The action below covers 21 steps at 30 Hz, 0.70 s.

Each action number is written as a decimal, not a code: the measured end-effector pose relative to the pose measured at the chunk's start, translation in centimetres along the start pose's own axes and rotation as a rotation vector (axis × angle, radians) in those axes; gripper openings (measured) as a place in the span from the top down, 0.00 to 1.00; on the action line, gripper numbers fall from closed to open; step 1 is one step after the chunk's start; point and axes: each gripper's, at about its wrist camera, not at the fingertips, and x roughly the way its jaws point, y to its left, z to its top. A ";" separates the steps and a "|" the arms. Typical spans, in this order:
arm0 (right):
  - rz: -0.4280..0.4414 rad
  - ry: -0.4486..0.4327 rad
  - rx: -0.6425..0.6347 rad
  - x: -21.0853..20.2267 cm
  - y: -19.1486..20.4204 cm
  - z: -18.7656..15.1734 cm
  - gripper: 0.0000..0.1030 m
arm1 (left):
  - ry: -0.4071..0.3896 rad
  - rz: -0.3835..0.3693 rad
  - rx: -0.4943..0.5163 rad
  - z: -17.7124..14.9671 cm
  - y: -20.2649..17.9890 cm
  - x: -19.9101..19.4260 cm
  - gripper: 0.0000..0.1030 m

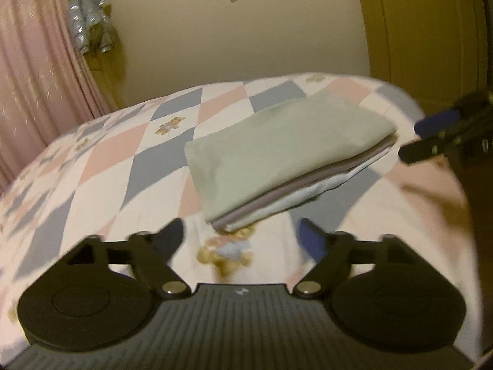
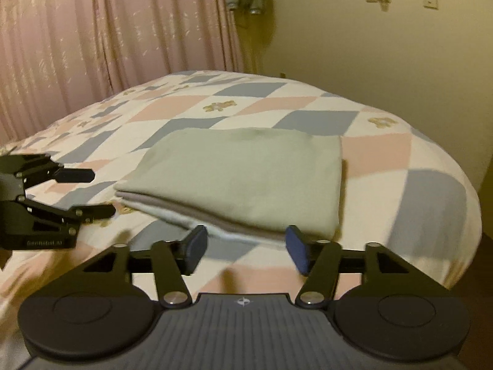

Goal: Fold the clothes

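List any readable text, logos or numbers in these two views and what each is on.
"GenRobot.AI", roughly; blurred, so uncertain: pale lettering on the side of the left gripper body, in the right wrist view.
Small white emblem, no readable letters: on the right gripper housing.
Nothing else carries legible text.

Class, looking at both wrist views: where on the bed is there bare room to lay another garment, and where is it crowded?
Bare quilt lies between the folded stack and the pink curtain, and beyond the stack toward the wall. Crowded: the near edge, where the open left gripper and right gripper flank the stack.
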 end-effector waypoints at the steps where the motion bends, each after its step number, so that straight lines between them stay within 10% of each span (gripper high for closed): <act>1: -0.004 -0.002 0.004 -0.6 0.3 -0.2 0.31 | -0.009 0.006 -0.014 -0.1 -0.1 -0.7 0.05; 11: -0.047 -0.033 0.025 -6.6 3.6 -1.0 0.04 | -0.090 0.096 -0.200 -0.9 -0.6 -8.2 0.01; 21: -0.058 -0.045 0.082 -10.1 5.7 -1.9 0.02 | -0.037 0.047 -0.224 -0.9 -2.0 -11.8 0.01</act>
